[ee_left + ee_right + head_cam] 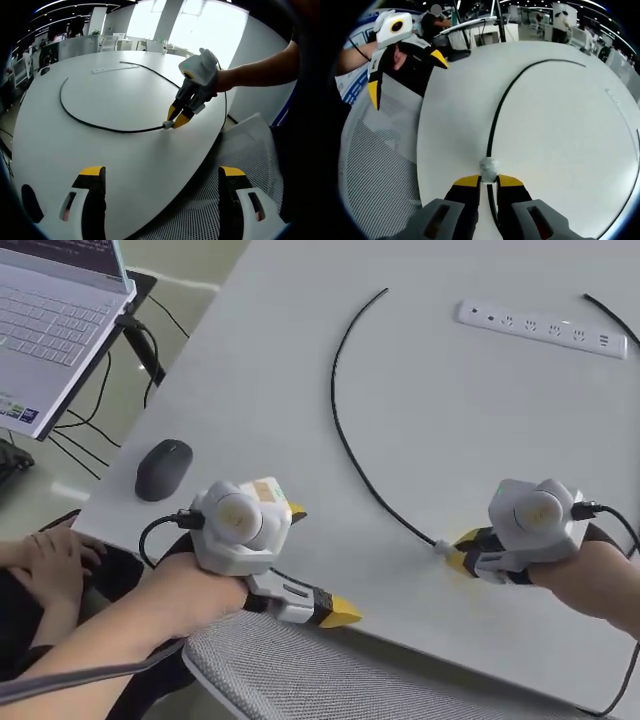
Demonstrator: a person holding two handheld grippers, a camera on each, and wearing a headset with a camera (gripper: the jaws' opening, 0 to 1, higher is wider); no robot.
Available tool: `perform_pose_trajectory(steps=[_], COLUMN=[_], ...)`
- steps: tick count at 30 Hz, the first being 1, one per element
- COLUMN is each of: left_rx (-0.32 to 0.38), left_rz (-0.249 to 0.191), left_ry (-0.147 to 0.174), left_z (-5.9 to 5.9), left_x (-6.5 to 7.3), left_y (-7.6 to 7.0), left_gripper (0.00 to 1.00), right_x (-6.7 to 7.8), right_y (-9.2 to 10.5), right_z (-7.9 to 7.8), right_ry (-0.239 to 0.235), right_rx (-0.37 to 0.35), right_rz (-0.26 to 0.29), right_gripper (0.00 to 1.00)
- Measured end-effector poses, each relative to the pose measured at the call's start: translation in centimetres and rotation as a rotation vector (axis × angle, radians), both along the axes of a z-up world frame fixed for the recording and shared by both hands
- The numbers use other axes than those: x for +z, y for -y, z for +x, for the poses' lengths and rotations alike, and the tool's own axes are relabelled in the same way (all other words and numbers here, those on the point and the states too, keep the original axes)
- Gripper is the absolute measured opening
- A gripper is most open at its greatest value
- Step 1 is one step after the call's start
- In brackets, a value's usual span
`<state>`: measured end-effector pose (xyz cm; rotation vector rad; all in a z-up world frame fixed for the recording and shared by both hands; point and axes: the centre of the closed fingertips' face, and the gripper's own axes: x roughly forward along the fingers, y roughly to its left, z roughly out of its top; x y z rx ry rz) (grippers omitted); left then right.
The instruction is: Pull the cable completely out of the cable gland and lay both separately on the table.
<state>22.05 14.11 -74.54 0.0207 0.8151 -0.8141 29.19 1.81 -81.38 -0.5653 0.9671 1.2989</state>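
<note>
The thin black cable was pinched behind its small white gland by the right tool; the left tool was spread.

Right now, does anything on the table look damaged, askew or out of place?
Nothing stands out. The cable lies in a smooth, unkinked curve on the table, with the gland on its end. The right gripper is closed on the cable just behind the gland. The left gripper hangs open, apart from both.

Laptop cut by edge; cable end beyond gland hidden behind right tool.
</note>
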Motion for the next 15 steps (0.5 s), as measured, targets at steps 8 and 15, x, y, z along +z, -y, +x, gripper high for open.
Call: perform_pose_trajectory(steps=[8, 15], left_rx=[-0.027, -0.055], left_rz=[-0.007, -0.018], left_ry=[0.018, 0.039], left_z=[0.7, 1.4], left_x=[0.7, 1.5], left_y=[0.8, 1.9], left_gripper=[0.93, 0.93], right_x=[1.8, 3.6], right_y=[0.0, 0.0], right_z=[-0.6, -1.2], right_ry=[-0.002, 0.001], right_rx=[-0.008, -0.013], right_rz=[0.017, 0.033], right_gripper=[0.06, 0.06])
